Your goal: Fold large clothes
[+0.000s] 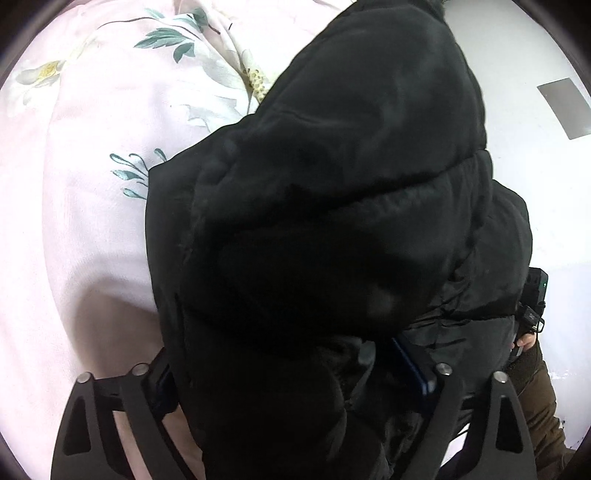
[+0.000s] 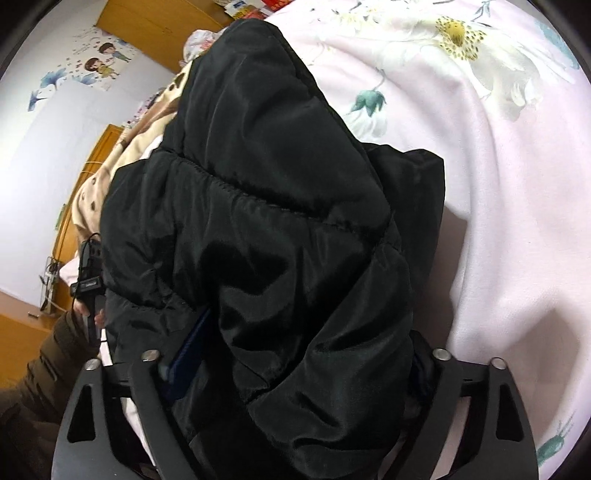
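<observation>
Black padded coat (image 1: 332, 221) bunched between both wide-spread tools (grip unclear), no legible writing

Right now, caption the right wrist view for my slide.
Black padded jacket bunched between the right gripper's jaws over a pink floral bedsheet.

Under everything you have a pale pink bedsheet (image 2: 498, 229) printed with large white flowers and green leaves. On your far left in the right wrist view, a cartoon wall sticker (image 2: 99, 61) sits beside orange wooden furniture (image 2: 147, 26), with a beige spotted cloth (image 2: 92, 199) lying below.
</observation>
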`<action>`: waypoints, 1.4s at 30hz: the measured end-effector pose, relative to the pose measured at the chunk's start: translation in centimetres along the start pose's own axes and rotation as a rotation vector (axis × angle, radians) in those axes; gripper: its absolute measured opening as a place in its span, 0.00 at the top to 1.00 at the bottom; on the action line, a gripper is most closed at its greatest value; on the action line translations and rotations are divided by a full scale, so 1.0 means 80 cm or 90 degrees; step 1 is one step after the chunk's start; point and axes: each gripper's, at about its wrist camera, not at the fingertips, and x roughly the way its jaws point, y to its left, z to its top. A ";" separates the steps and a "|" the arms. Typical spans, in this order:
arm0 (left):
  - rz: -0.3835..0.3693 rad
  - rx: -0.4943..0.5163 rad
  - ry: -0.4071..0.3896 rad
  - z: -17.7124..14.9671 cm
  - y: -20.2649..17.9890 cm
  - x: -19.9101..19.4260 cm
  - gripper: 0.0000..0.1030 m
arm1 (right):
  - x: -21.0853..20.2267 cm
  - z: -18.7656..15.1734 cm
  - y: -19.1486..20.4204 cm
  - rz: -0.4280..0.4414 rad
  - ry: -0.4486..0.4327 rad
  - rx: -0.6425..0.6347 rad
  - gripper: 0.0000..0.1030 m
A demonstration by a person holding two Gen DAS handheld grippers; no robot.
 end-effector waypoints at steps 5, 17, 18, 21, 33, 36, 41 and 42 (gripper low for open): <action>0.011 0.006 -0.003 0.002 -0.007 -0.007 0.23 | -0.003 0.001 0.002 0.007 0.001 -0.010 0.30; 0.004 -0.033 0.001 0.005 -0.001 -0.008 0.26 | 0.004 -0.001 0.016 -0.023 -0.006 -0.010 0.35; 0.005 -0.034 -0.001 0.004 -0.003 -0.013 0.29 | 0.004 -0.003 0.021 -0.026 -0.011 -0.013 0.39; 0.012 -0.032 -0.009 0.006 -0.020 -0.014 0.41 | 0.000 -0.005 0.033 -0.039 -0.021 -0.025 0.47; 0.094 -0.022 -0.046 0.011 -0.036 -0.024 0.55 | -0.007 -0.009 0.071 -0.133 -0.047 -0.070 0.63; 0.124 -0.005 -0.058 0.005 -0.068 -0.017 0.60 | -0.008 -0.012 0.087 -0.166 -0.063 -0.081 0.67; 0.112 -0.013 -0.086 -0.008 -0.073 -0.040 0.65 | -0.022 -0.018 0.102 -0.187 -0.094 -0.085 0.73; 0.110 -0.009 -0.093 -0.009 -0.073 -0.046 0.65 | -0.027 -0.020 0.106 -0.191 -0.100 -0.089 0.73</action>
